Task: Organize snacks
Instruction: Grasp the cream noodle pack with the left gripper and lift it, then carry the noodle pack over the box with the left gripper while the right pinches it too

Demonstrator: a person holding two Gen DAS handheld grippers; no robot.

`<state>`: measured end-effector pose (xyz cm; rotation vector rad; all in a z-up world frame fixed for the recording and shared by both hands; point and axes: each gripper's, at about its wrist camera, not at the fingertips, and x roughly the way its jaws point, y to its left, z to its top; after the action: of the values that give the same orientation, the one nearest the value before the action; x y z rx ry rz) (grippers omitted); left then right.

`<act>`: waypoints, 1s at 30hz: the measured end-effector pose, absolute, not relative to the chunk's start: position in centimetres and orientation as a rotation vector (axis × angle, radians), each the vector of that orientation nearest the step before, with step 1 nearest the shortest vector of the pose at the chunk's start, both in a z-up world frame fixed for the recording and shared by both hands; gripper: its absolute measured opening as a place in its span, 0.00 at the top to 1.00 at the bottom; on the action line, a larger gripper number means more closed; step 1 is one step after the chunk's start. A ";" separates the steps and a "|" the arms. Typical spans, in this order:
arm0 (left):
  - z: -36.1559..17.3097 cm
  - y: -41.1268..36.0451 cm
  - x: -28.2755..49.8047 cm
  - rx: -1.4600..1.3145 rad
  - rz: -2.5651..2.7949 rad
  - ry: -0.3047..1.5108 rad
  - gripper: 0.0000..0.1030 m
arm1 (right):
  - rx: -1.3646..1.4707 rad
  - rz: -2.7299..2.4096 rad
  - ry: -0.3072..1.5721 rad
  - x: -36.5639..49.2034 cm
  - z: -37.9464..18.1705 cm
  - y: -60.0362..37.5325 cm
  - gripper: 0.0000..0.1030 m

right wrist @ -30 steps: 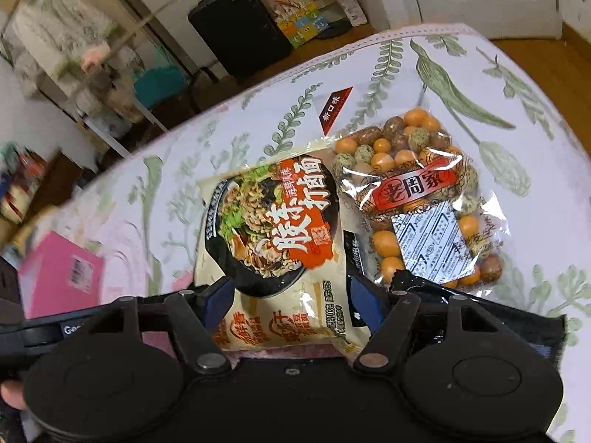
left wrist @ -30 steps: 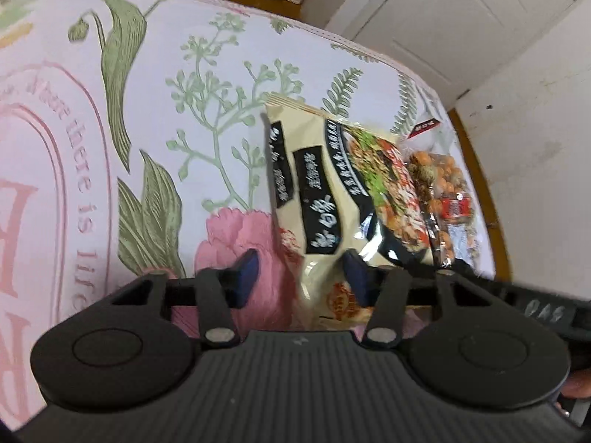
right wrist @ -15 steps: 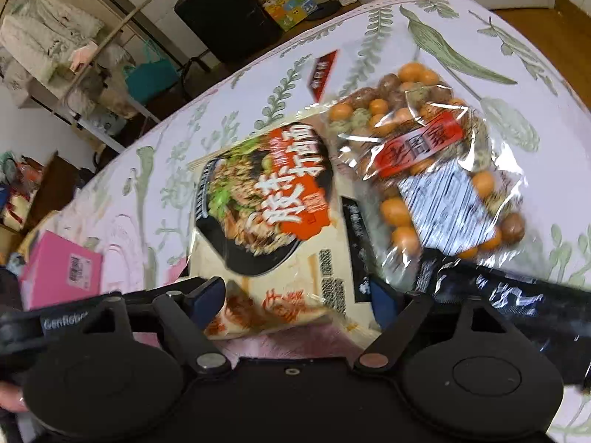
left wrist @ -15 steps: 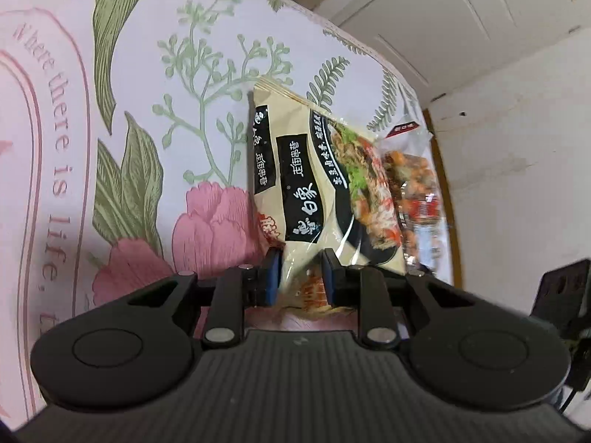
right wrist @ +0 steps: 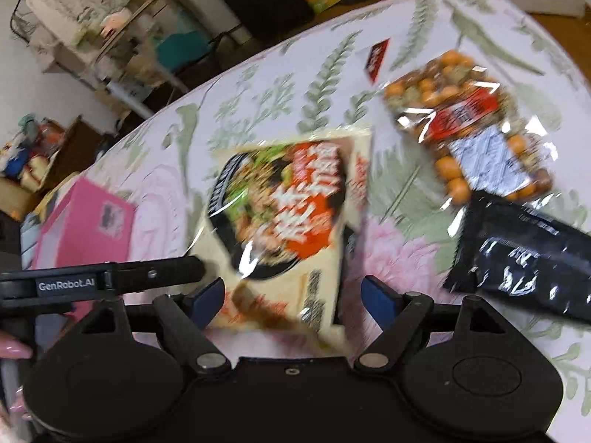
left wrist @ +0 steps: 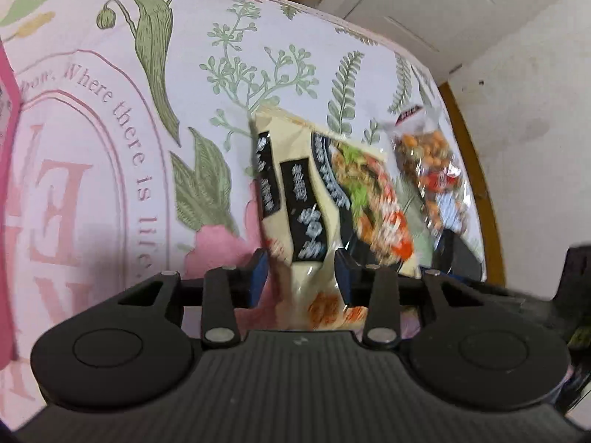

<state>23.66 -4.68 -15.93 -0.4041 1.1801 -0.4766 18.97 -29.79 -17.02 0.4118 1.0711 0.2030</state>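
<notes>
A cream instant-noodle packet (left wrist: 317,199) lies on the flowered tablecloth (left wrist: 110,147), blurred by motion. Its near end sits between the blue pads of my left gripper (left wrist: 299,273), whose jaws are opening; the pads stand just off the wrapper. In the right wrist view the same packet (right wrist: 288,206) reaches in between the wide-open fingers of my right gripper (right wrist: 291,291) without touching either pad. A clear bag of coated nuts (right wrist: 469,125) lies to the right of it, a small gap apart. A black finger (right wrist: 159,275) of the left gripper comes in from the left beside the packet.
A black foil packet (right wrist: 524,254) lies right of my right gripper, just below the nut bag. A pink box (right wrist: 85,221) stands on the cloth at the left. The table's wooden edge (left wrist: 476,192) and a white wall run close behind the nut bag.
The left jaws pinched the noodle packet's near end half a second ago and have spread again. The packet has slid left, away from the nut bag. The right jaws have widened.
</notes>
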 end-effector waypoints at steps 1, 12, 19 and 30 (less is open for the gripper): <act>-16.0 -5.0 24.1 -0.402 -0.476 1.185 0.61 | 0.419 0.212 1.059 19.2 -17.2 -29.9 0.18; -16.4 -6.6 23.9 -0.322 -0.521 1.206 0.60 | 0.327 0.283 0.998 18.5 -18.1 -29.3 0.37; -13.9 -6.9 20.7 -0.202 -0.505 1.204 0.60 | 0.277 0.293 1.040 16.9 -15.8 -27.5 0.38; -9.8 -3.6 15.8 -0.163 -0.484 1.217 0.60 | 0.215 0.343 1.033 12.5 -12.2 -23.7 0.38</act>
<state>15.82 -3.57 -9.76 -0.1630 1.2166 -0.4837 12.47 -23.68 -12.24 0.2150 1.0333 0.3433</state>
